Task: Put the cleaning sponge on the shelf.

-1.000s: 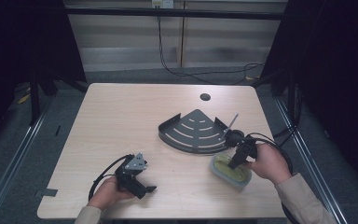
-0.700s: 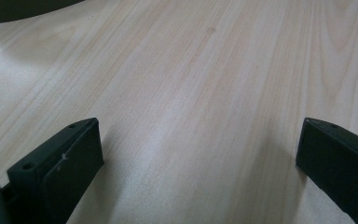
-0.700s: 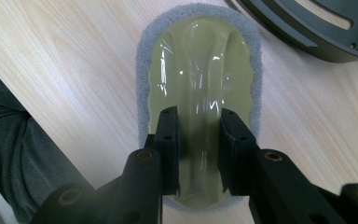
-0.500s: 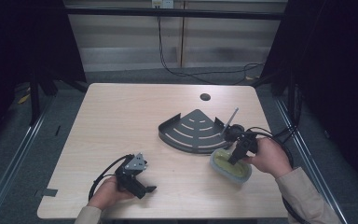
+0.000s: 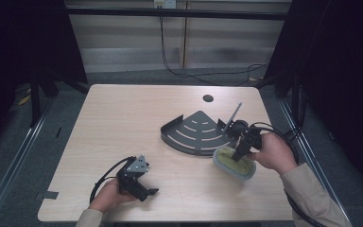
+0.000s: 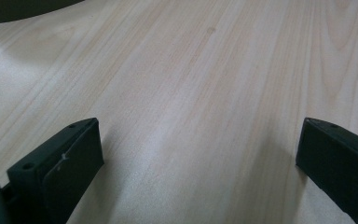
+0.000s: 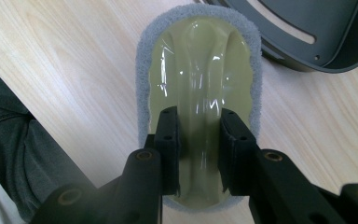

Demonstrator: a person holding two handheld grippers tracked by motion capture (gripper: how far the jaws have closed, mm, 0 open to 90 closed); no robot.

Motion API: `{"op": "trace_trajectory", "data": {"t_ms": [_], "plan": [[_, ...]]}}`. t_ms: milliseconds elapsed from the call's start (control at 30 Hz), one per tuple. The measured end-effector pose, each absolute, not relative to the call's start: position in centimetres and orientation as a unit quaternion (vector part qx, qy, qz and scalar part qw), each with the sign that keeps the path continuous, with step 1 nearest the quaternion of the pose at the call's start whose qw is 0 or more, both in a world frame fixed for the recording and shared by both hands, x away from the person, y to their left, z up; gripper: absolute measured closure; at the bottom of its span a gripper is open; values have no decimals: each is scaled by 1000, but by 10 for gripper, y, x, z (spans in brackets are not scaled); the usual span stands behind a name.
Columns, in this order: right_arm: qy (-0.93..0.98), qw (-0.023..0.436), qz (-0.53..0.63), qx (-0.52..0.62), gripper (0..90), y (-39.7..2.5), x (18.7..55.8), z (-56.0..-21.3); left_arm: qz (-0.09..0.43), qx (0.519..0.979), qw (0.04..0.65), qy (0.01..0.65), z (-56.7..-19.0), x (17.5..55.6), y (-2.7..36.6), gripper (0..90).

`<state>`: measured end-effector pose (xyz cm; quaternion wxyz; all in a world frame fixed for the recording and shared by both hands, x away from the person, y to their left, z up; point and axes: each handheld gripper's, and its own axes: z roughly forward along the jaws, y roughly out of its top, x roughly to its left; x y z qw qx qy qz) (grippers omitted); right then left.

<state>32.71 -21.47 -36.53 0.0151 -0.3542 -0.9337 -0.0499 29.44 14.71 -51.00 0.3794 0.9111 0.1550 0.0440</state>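
Gripping now: we have the right gripper (image 7: 199, 154) closed on the raised middle ridge of the scrub sponge (image 7: 200, 84), both jaws pressed against its glossy yellow-green top.
Place of the sponge: lower right of the high view (image 5: 234, 162), lying on the table (image 5: 137, 123) just beside the dark fan-shaped rack (image 5: 194, 133); in the right gripper view it runs up the centre of the frame.
Handling, as we judge it: light; the shiny upper shell looks stiff and possibly slippery, while the grey pad around its rim looks soft and will give.
Where to hold: the central ridge, where the jaws already sit; the foam edge would squash and slip.
Left gripper: lower left of the high view (image 5: 134, 177), jaws spread wide over bare wood, holding nothing.
Hard to see: the sponge's underside is hidden; its near end is covered by our jaws. The rack is cut off at the upper right of the right gripper view. A thin rod (image 5: 234, 113) beside the rack is too small to identify.
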Motion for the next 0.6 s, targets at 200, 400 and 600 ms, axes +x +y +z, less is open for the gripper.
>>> {"op": "trace_trajectory", "data": {"t_ms": [200,400,600], "plan": [[-933,13,-49,-357,719,-215,331,-361,44,911,379,155,-510,294,147,0],[-933,18,-58,-355,719,-215,334,-356,44,911,380,155,-510,294,147,0],[-933,14,-62,-354,719,-214,338,-350,44,911,380,155,-510,294,147,0]]}}
